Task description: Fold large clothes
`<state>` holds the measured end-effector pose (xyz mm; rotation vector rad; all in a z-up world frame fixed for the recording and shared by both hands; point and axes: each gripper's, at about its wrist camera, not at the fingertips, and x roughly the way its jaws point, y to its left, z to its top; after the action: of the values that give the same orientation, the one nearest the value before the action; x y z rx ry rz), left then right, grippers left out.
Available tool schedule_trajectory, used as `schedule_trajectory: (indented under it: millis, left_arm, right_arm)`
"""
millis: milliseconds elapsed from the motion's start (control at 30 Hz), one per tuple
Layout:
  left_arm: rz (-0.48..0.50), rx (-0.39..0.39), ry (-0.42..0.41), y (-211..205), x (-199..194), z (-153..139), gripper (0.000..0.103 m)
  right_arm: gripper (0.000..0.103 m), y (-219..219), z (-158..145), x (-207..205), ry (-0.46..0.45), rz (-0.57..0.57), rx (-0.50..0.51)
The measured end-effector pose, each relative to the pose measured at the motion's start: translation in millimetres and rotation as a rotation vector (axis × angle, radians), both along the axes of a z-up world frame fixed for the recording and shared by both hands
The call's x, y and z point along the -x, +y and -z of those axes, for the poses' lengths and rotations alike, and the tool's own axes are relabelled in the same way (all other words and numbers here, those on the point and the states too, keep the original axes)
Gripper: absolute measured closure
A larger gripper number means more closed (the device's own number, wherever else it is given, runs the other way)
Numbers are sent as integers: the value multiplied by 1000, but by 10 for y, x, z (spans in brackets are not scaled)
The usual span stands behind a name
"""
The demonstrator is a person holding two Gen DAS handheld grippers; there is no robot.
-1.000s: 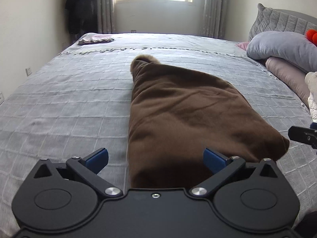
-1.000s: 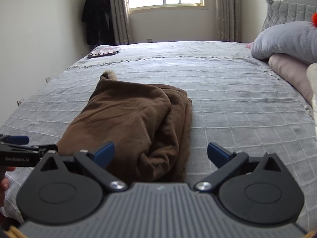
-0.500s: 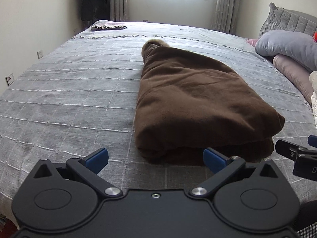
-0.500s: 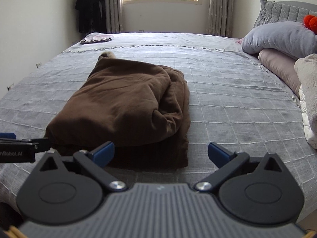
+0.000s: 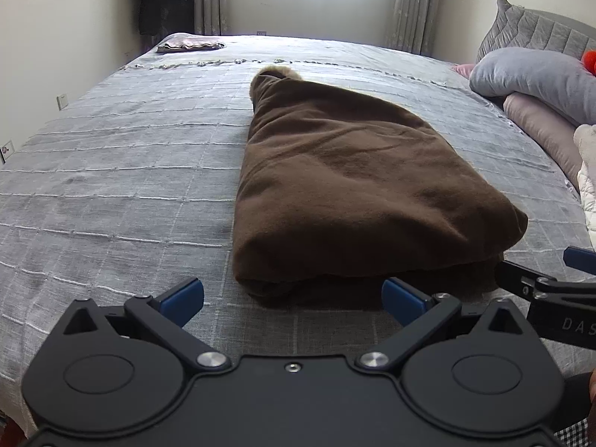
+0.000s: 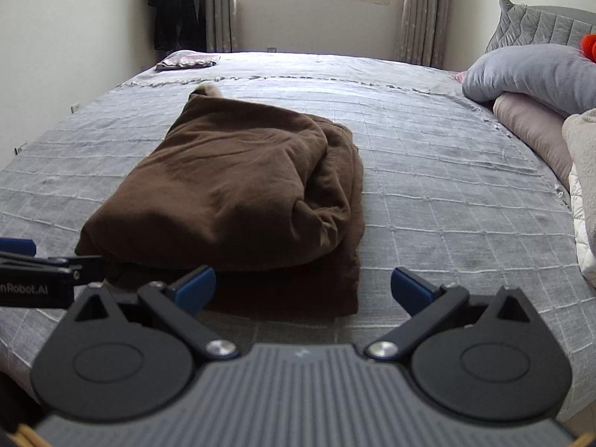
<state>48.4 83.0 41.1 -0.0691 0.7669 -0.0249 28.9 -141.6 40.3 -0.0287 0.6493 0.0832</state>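
A large brown garment (image 5: 357,186) lies folded in a long thick bundle on the grey bed, with a pale furry end at its far tip; it also shows in the right wrist view (image 6: 238,193). My left gripper (image 5: 292,296) is open and empty, just in front of the bundle's near edge. My right gripper (image 6: 303,287) is open and empty, in front of the bundle's near right corner. Each gripper shows at the edge of the other's view.
The grey bedspread (image 5: 111,171) covers the whole bed. Grey and pink pillows (image 5: 536,82) lie at the right with a white quilt (image 6: 585,193). A small folded cloth (image 5: 190,43) lies at the far left corner. Walls and a window stand behind.
Both grippers have drawn back from the brown bundle toward the near edge of the bed. More of the bundle's near edge now shows. Both stay open.
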Motion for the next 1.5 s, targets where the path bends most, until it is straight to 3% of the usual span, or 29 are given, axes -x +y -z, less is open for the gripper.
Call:
schedule_trajectory:
  millis: [1500]
  left_arm:
    - [9,-32,-1,-80,-47,-24,0]
  right_arm:
    - [0,29,-44,-27,14,-9,-5]
